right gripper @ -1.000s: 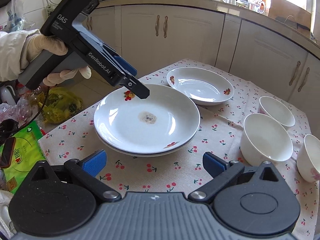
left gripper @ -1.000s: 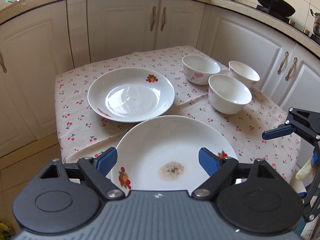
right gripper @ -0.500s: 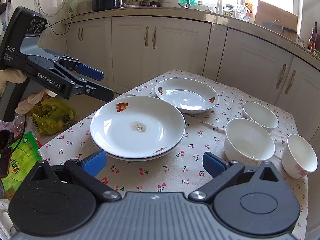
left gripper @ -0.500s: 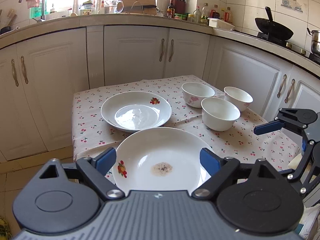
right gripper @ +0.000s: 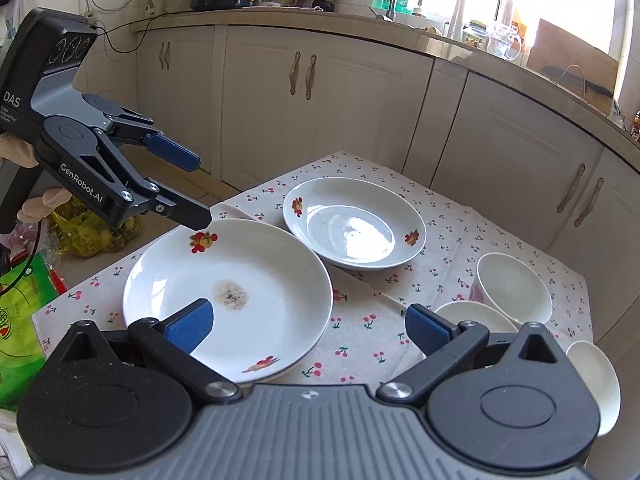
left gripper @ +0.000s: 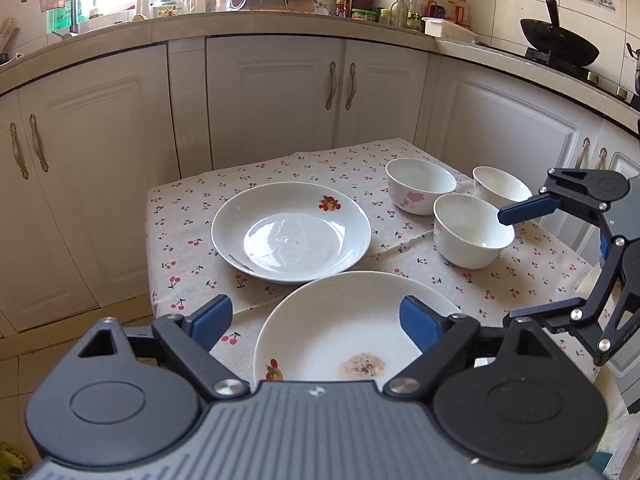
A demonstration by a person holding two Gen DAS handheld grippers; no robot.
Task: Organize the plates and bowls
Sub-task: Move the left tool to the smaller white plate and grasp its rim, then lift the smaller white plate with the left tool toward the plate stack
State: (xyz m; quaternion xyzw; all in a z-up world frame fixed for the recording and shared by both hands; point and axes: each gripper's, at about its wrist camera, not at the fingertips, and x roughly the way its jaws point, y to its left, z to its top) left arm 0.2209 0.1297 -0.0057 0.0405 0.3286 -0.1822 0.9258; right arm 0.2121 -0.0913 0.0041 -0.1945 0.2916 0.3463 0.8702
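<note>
A white plate with a brown stain (left gripper: 344,340) (right gripper: 228,292) lies at the near side of the cherry-print table. A second, clean plate (left gripper: 290,232) (right gripper: 354,234) lies beyond it. Three white bowls (left gripper: 472,230) (right gripper: 514,282) stand together to the right. My left gripper (left gripper: 316,316) is open and empty, above the stained plate's near edge; it also shows in the right wrist view (right gripper: 196,188). My right gripper (right gripper: 308,324) is open and empty, over the table's near side by the stained plate and bowls; it also shows in the left wrist view (left gripper: 516,264).
White cabinets (left gripper: 280,92) surround the table on the far sides. The counter (left gripper: 280,20) carries bottles, jars and a wok (left gripper: 560,46). A yellow bag (right gripper: 92,228) and green packet (right gripper: 20,312) lie on the floor at the left.
Both grippers have pulled back and up from the plates. The left gripper has withdrawn from the stained plate's far rim and stays open.
</note>
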